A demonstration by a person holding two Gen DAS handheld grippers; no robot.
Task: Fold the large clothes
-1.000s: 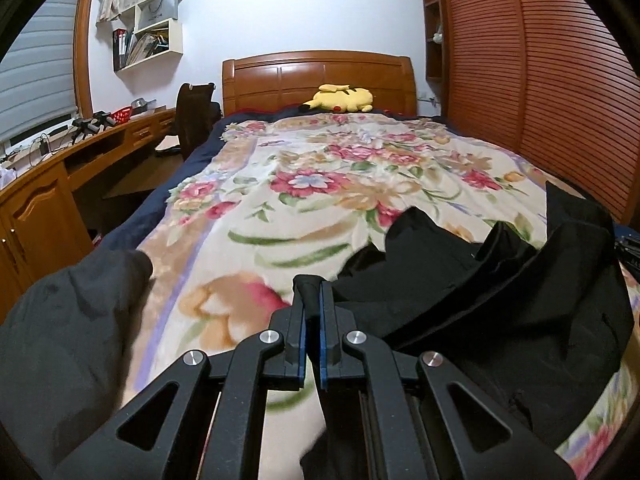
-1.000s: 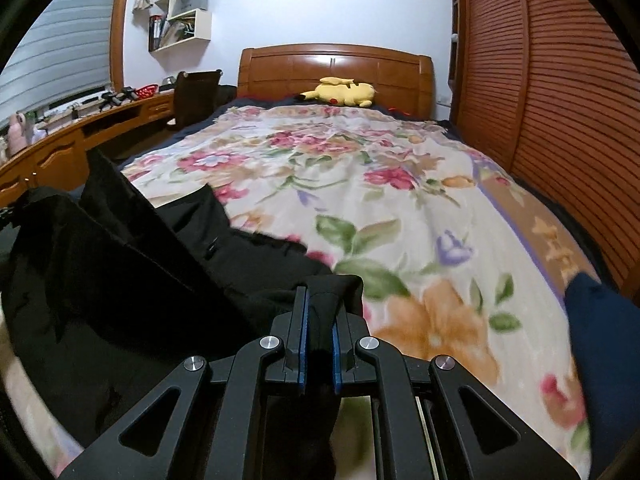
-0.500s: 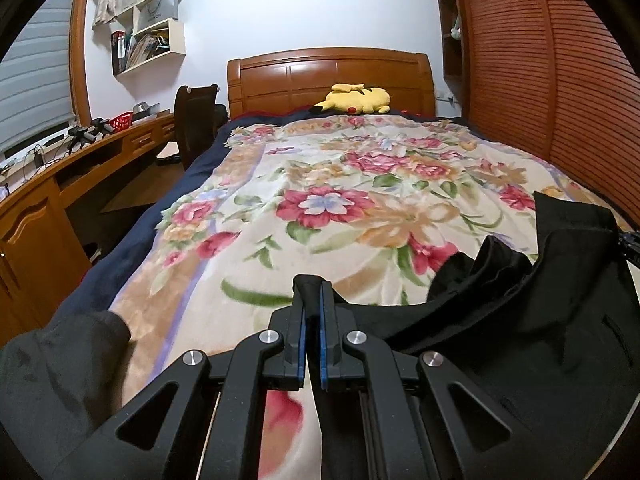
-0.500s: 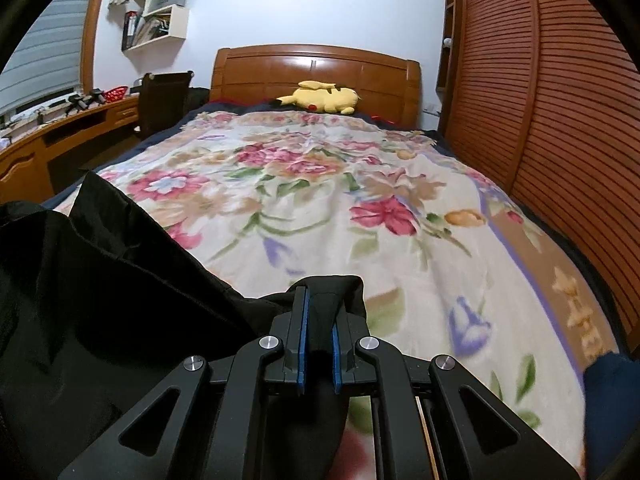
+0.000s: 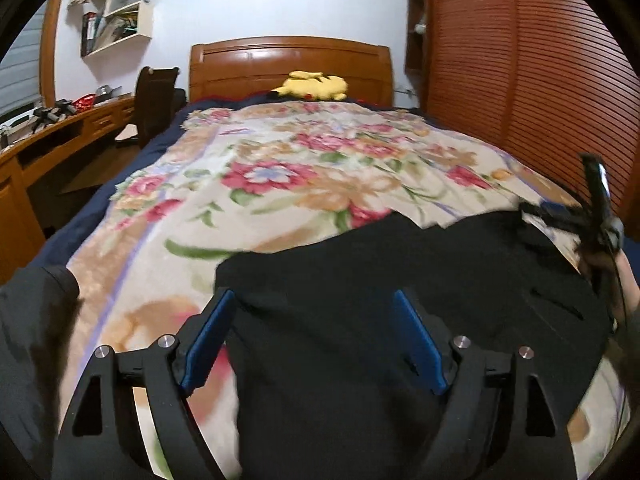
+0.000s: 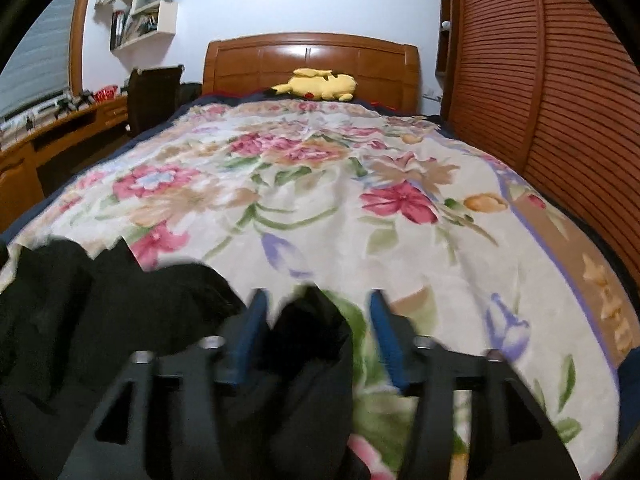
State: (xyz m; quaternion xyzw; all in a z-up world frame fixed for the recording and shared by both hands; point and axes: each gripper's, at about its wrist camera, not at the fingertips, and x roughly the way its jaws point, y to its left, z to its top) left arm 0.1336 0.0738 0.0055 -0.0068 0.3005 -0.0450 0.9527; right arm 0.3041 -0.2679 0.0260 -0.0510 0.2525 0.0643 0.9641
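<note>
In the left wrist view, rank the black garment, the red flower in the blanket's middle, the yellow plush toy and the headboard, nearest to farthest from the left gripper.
From the left gripper:
1. Black garment, spread between the open fingers.
2. Red flower, mid-blanket, slightly left.
3. Yellow plush toy, at the bed's head.
4. Headboard, just behind the toy.

We count one black garment (image 5: 400, 280), one floral bedspread (image 5: 280, 168), one yellow plush toy (image 5: 312, 86), one wooden headboard (image 5: 288, 64), one dark chair (image 5: 154, 100), one desk (image 5: 60, 136), and two grippers: left (image 5: 314, 338), right (image 6: 316, 332).
</note>
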